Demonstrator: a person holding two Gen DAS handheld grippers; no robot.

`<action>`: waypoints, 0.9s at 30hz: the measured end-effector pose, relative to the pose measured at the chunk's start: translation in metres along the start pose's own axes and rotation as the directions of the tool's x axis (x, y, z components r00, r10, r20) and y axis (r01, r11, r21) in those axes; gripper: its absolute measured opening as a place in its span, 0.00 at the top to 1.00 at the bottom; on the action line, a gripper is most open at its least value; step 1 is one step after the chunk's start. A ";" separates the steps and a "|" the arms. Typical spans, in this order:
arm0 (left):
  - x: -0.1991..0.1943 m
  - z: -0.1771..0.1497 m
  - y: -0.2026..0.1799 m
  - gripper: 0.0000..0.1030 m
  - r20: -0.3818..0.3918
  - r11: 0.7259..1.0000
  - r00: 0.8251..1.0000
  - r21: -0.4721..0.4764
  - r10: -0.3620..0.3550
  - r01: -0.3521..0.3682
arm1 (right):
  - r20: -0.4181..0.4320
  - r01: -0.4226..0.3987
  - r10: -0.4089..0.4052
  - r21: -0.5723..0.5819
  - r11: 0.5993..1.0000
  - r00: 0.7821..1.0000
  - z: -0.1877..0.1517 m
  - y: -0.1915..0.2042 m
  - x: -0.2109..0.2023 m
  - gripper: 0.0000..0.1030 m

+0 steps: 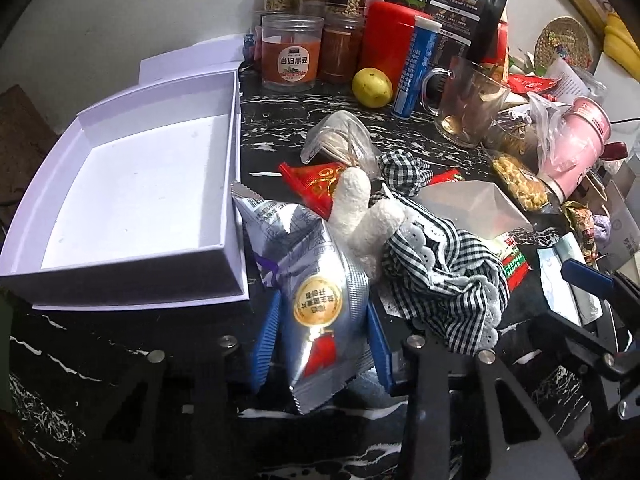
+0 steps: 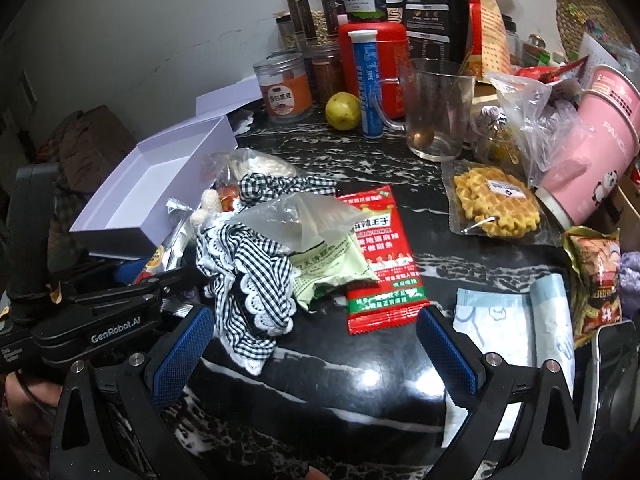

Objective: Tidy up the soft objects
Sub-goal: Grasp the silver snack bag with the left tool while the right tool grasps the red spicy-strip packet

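Our left gripper is clenched on the silver snack packet, its blue pads pinching the packet's lower half from either side. The packet's long axis runs straight ahead along the fingers, toward twelve o'clock in the left wrist view, with its top corner resting just beside the near right corner of the white box. That box lies open and looks bare inside at about ten o'clock from the fingers, so we judge the coming move to be a short lift and swing to the left, over the box's low right wall. Our left hand is plainly the nearer one to the box. Touching the packet at one o'clock lie a white plush toy and a checked frilly cloth, which might drag along as the packet rises. Our right gripper is released, jaws wide apart over bare tabletop, with the red snack packet at twelve o'clock just beyond its fingers. The surface is a black marble table with white veins, crowded at the back with jars, a clear glass mug and a lemon, against a plain pale wall.
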State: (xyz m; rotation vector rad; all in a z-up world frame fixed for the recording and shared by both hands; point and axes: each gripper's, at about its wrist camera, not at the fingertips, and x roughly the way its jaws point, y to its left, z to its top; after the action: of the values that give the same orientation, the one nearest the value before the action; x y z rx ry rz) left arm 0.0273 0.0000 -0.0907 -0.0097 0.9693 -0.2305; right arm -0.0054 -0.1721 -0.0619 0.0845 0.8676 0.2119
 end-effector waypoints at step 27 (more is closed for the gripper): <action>-0.021 -0.050 0.016 0.42 -0.082 0.996 0.993 0.009 0.087 -0.087 | 0.002 -0.024 0.024 -0.040 0.999 1.000 -0.022 0.024 -0.015 0.00</action>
State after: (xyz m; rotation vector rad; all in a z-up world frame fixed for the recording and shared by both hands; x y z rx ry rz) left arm -0.0215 0.0248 -0.1039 0.0476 1.0491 -0.1543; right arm -0.0349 -0.1519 -0.0610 0.0574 0.8600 0.2515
